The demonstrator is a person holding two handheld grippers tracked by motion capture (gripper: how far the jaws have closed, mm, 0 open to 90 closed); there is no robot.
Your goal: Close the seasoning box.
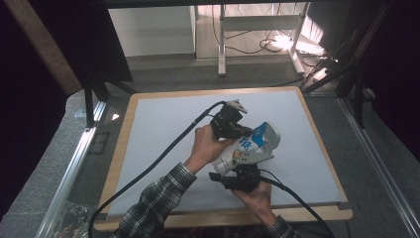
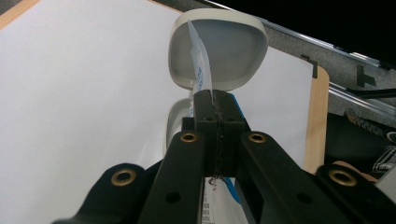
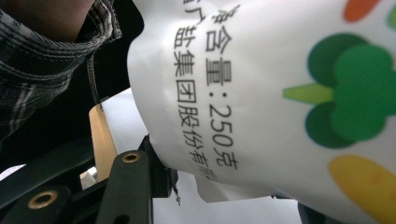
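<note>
A white pouch [image 1: 241, 151] with blue print and coloured vegetable drawings hangs above the white mat, held between both grippers. My left gripper [image 1: 243, 133] comes in from the left. In the left gripper view its jaws [image 2: 217, 100] are shut on the pouch's thin top edge [image 2: 201, 65]. My right gripper [image 1: 242, 171] holds the pouch from below, near the table's front. In the right gripper view the pouch's body [image 3: 261, 70] sits between the jaws [image 3: 224, 186], and the left jaw presses on it. A white bowl [image 2: 233, 46] lies just past the pouch [image 1: 271, 133].
A white mat [image 1: 163, 129] covers a wooden board [image 1: 223, 217] on a grey table. A plaid sleeve [image 3: 42, 56] hangs close to the right gripper. Black cables [image 1: 148, 171] trail from both grippers toward the front edge. Metal rails and stands border the table.
</note>
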